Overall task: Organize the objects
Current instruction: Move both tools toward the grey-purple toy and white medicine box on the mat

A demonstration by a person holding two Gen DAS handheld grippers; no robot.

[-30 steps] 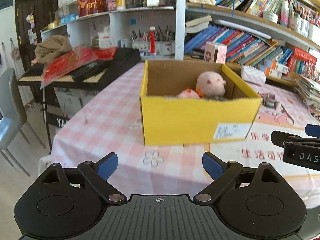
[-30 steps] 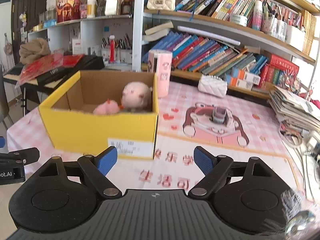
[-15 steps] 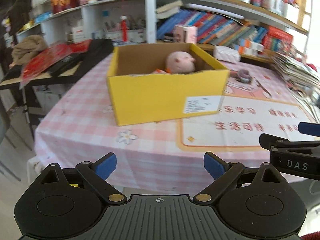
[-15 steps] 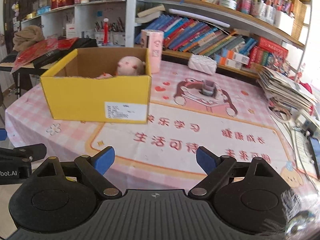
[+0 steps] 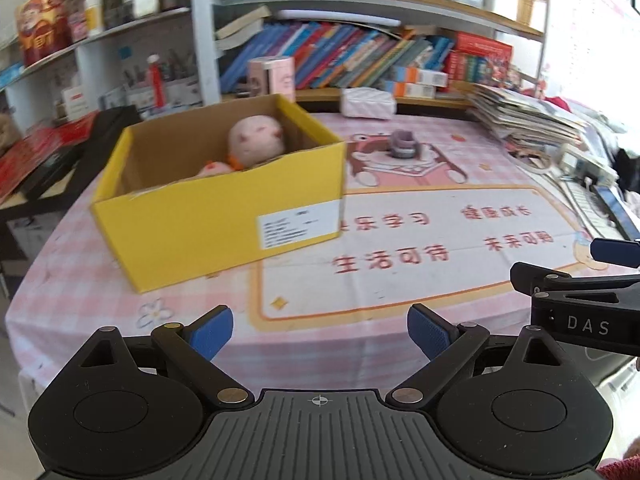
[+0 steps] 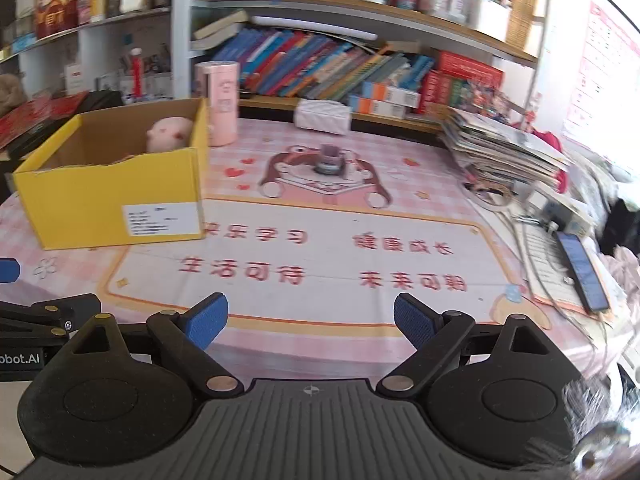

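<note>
1. Hovering near the table's (image 6: 360,240) front edge, the right gripper (image 6: 307,322) is being held with jaws wide and nothing between its blue pads.
2. Alongside it, the left gripper (image 5: 319,334) is likewise being held wide and empty.
3. A yellow box (image 5: 208,220) is being kept on the checked tablecloth, far left, with a pink plush toy (image 5: 256,145) inside.
4. A small grey object (image 6: 329,160) is being left on the printed mat, well apart from the box.

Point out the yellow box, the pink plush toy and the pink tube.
yellow box (image 6: 80,216), right wrist view, on its front wall.
pink plush toy (image 5: 256,140), left wrist view, on its round head.
pink tube (image 6: 222,104), right wrist view, on its side.
</note>
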